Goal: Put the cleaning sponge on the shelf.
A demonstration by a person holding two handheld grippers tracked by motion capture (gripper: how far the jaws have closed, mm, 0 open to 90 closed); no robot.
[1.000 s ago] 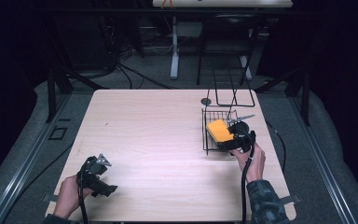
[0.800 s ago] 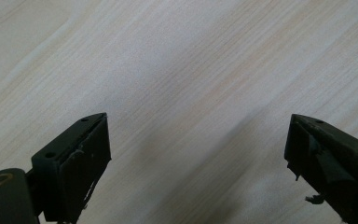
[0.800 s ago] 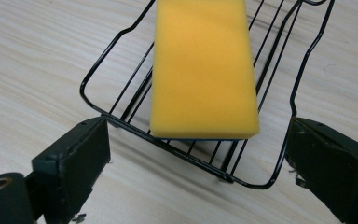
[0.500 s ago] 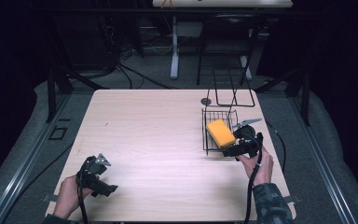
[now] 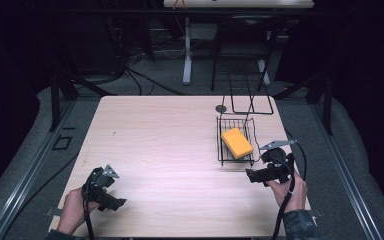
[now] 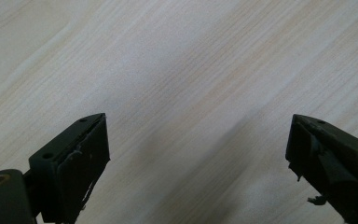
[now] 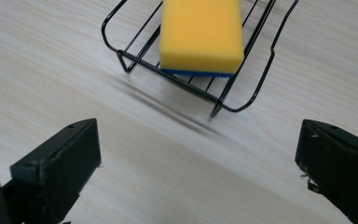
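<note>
You have a light wooden table [image 5: 170,145] in front of you. A black wire basket [image 5: 236,156] sits on it near the right side. A small dark round disc [image 5: 221,108] lies on the wood just beyond the basket, close to the far edge.

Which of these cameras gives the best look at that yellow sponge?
The right gripper view: the sponge lies close up in the black wire rack, its yellow top and blue underside plain, beyond open jaws. The high view shows it small and far off in the rack. The left gripper view looks at bare table.
</note>
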